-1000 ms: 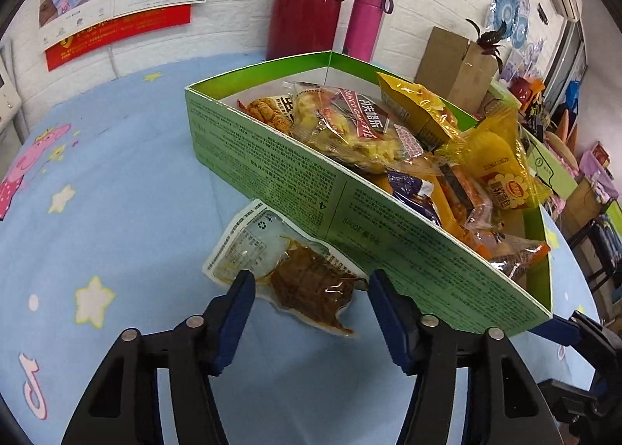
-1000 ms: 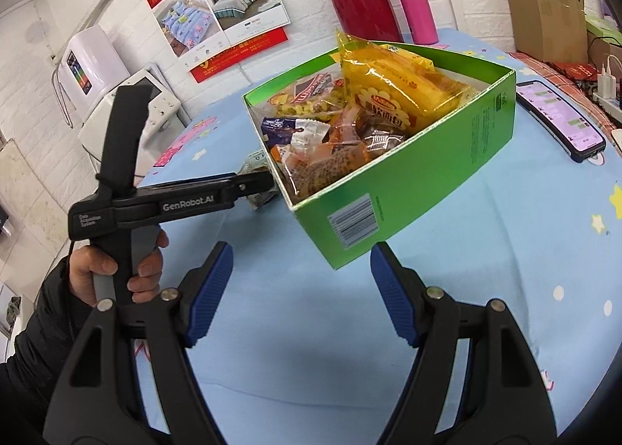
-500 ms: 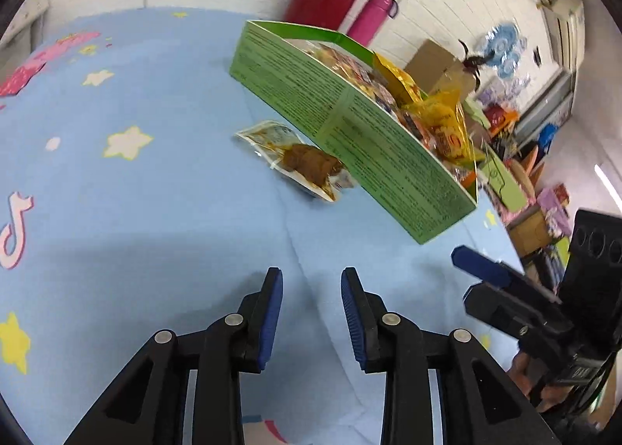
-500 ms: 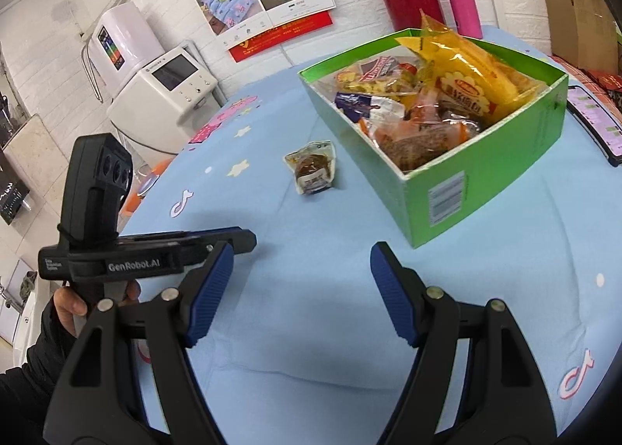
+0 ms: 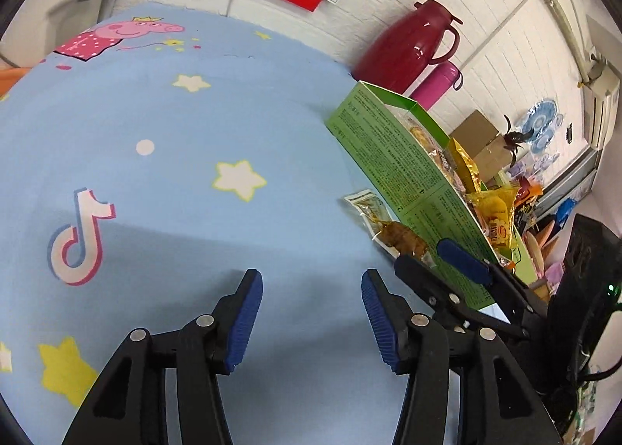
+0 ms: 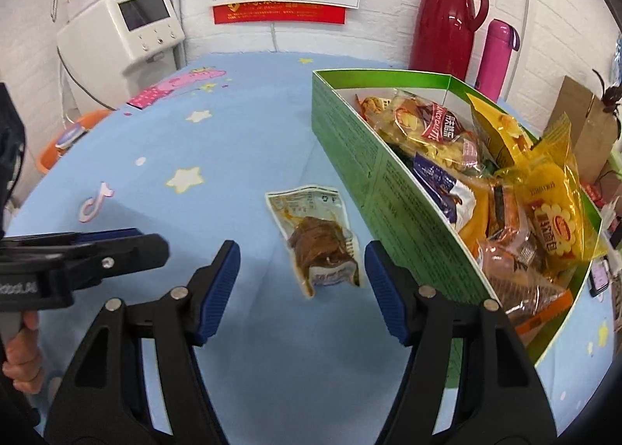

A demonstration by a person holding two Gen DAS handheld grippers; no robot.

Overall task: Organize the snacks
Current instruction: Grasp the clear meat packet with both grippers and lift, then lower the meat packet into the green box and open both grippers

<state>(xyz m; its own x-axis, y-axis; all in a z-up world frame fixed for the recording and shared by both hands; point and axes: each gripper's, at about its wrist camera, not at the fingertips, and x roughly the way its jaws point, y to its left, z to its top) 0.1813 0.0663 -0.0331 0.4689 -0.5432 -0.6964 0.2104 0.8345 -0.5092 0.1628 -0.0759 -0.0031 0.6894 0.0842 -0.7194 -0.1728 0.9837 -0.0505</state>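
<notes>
Both wrist views low, sharing green box [image 5: 404, 173]

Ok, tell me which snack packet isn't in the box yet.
The clear packet with the brown snack, lying flat on the blue tablecloth beside the green box. Every other packet sits inside.

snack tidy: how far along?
Mostly done: the green box already holds a pile of packets. In hand: nothing; the right gripper is open, lined up on the last loose brown snack packet on the tablecloth; the left gripper is open too. Left: grab it, box it.
</notes>
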